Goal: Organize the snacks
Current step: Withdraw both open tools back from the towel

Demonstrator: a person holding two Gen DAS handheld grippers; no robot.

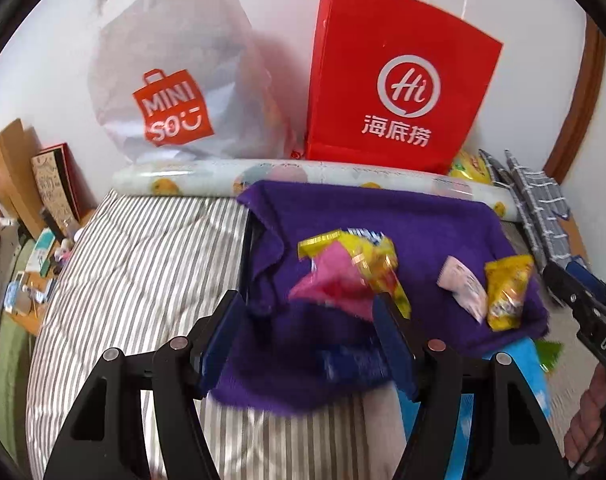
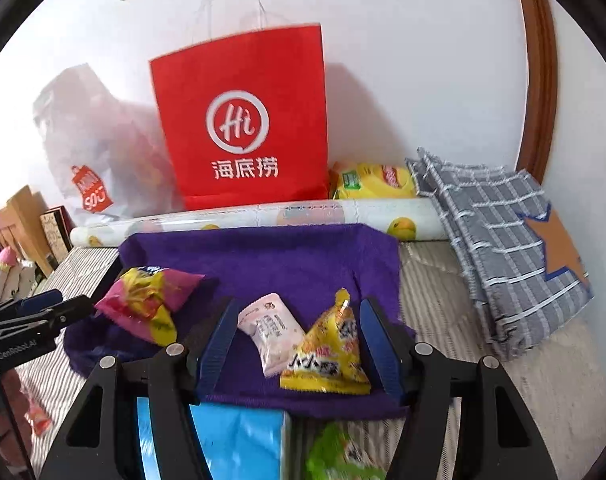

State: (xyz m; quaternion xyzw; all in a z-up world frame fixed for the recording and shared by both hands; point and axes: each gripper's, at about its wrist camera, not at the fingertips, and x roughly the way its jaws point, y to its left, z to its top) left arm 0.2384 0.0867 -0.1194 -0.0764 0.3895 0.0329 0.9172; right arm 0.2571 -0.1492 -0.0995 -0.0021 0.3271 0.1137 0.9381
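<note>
A purple cloth [image 1: 423,220] [image 2: 263,256] lies on the striped bedding with snack packets on it. My left gripper [image 1: 307,298] is open over the cloth's near left part. A pink packet and a yellow one [image 1: 343,272] [image 2: 147,300] lie heaped just past its right finger. My right gripper [image 2: 299,308] is open too. A pale pink packet [image 2: 269,332] [image 1: 465,284] and a yellow triangular packet [image 2: 327,356] [image 1: 505,292] rest on the cloth between its fingers, and neither looks pinched. Each gripper shows at the edge of the other's view.
A red paper bag [image 1: 399,80] and a white plastic bag [image 1: 175,92] stand against the wall behind a printed roll [image 1: 303,172]. A grey checked cloth [image 2: 511,240] lies right. A blue pack [image 2: 239,440] and a green packet [image 2: 343,456] lie near me. Clutter lines the left edge.
</note>
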